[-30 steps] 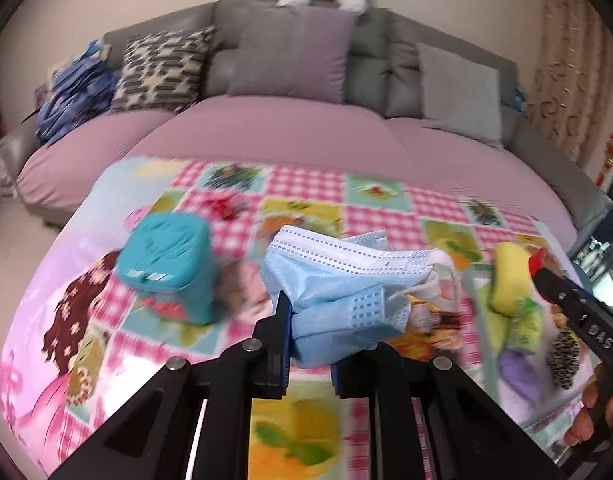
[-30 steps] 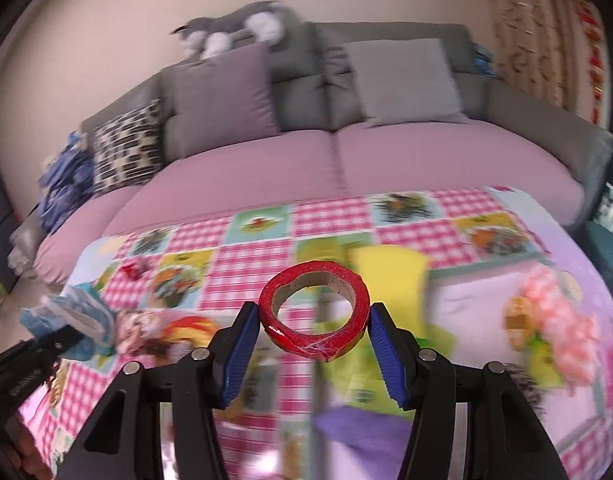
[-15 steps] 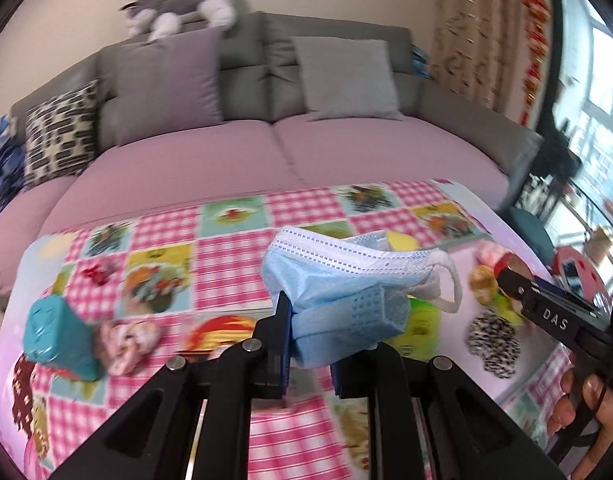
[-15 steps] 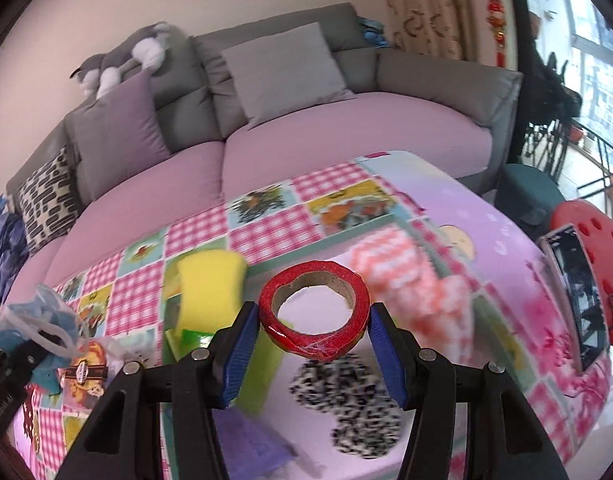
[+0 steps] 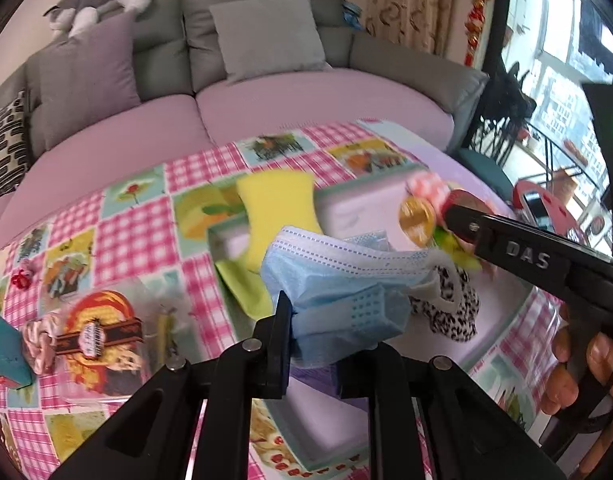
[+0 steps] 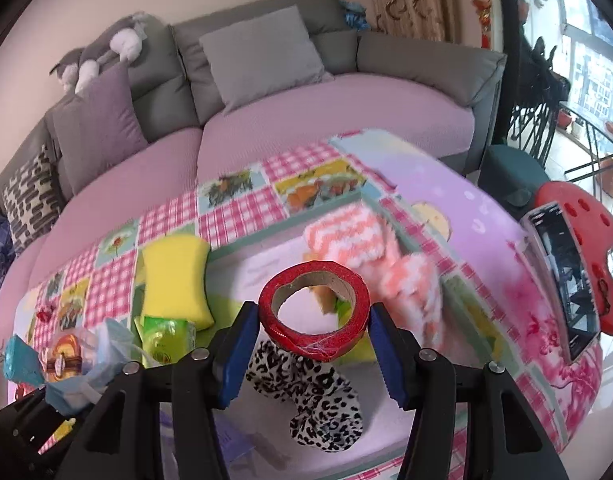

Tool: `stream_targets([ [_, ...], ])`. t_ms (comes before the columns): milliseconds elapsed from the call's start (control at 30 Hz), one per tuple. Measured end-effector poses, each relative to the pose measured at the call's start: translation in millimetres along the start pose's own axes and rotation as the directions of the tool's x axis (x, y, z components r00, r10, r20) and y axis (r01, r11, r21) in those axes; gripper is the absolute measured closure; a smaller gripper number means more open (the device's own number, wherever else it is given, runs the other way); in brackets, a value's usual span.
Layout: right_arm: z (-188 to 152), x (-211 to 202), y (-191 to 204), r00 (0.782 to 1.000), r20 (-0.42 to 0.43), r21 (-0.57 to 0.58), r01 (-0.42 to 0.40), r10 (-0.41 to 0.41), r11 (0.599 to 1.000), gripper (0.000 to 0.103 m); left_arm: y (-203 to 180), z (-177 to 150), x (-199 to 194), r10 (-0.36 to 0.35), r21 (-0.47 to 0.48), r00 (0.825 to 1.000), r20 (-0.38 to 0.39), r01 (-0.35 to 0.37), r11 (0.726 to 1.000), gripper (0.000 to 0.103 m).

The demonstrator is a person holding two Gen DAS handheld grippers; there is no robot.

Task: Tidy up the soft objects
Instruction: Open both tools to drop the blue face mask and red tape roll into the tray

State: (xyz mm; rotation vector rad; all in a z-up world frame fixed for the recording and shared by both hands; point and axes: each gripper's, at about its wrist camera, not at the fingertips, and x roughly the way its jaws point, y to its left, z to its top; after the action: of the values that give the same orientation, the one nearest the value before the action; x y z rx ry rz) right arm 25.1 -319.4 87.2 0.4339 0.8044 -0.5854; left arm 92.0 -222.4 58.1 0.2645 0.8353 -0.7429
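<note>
Two views: left hand-held gripper pinching blue mask, right one clasping, apparently, red tape roll.

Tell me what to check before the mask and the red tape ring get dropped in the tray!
1. Left gripper has the blue face mask pinched tight: ok.
2. Right gripper is shut on the red tape roll: ok.
3. Both grippers are above the tray: ok, it lies under each.
4. Free spot for the mask: cannot tell; the yellow sponge, leopard scrunchie and pink striped sock already fill much of it.
5. Mask's ear loop hangs free, not caught on the right gripper: cannot tell.
6. Tape roll counts as a soft object: cannot tell.
</note>
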Motion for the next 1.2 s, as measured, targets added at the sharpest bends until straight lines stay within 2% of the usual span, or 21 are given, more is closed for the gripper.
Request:
stream_targets([
  [267, -7, 15, 6, 0.999, -0.046, -0.009, -0.027, 0.027, 1.000, 0.043, -8, -12, 23, -0.014, 0.030, 0.996, -0.085, 0.017, 0.999, 0.087],
  [533, -6, 16, 7, 0.998, -0.050, -0.009, -0.026, 0.025, 1.000, 0.043, -19, -16, 33, -0.062, 0.043, 0.991, -0.120, 0.067, 0.997, 0.087],
  [667, -5, 13, 4, 0.999, -0.043, 0.002, -0.019, 0.019, 1.000, 0.043, -23, -16, 31, -0.135, 0.027, 0.983, -0.122, 0.140, 0.990, 0.087],
  [767, -6, 15, 4, 0.999, -0.050, 0.003, -0.021, 0.021, 1.000, 0.043, -24, -16, 38, -0.118, 0.026, 0.984, -0.130, 0.123, 0.992, 0.086],
  [867, -5, 15, 4, 0.998, -0.055, 0.001, -0.023, 0.023, 1.000, 0.042, -20, -16, 47, -0.123, -0.011, 0.983, -0.138, 0.122, 0.992, 0.068],
  [933, -5, 14, 3, 0.998, -0.056, 0.001, -0.018, 0.018, 1.000, 0.042, -20, -16, 49, -0.113, -0.012, 0.983, -0.143, 0.113, 0.994, 0.048],
  [1000, -5, 12, 2, 0.999, -0.052, 0.000, -0.013, 0.013, 1.000, 0.038, -22, -16, 46, -0.096, 0.011, 0.985, -0.142, 0.098, 0.995, 0.046],
  [1033, -4, 11, 2, 0.999, -0.050, 0.001, -0.010, 0.010, 1.000, 0.031, -23, -15, 44, -0.093, 0.020, 0.986, -0.136, 0.097, 0.995, 0.045],
  [1067, -4, 10, 1, 0.999, -0.048, 0.003, -0.007, 0.007, 1.000, 0.029, -23, -15, 40, -0.095, 0.028, 0.987, -0.130, 0.100, 0.995, 0.044],
  [1200, -3, 3, -1, 1.000, -0.031, 0.011, 0.002, -0.002, 1.000, 0.029, -25, -14, 32, -0.095, 0.056, 0.986, -0.138, 0.104, 0.993, 0.042],
])
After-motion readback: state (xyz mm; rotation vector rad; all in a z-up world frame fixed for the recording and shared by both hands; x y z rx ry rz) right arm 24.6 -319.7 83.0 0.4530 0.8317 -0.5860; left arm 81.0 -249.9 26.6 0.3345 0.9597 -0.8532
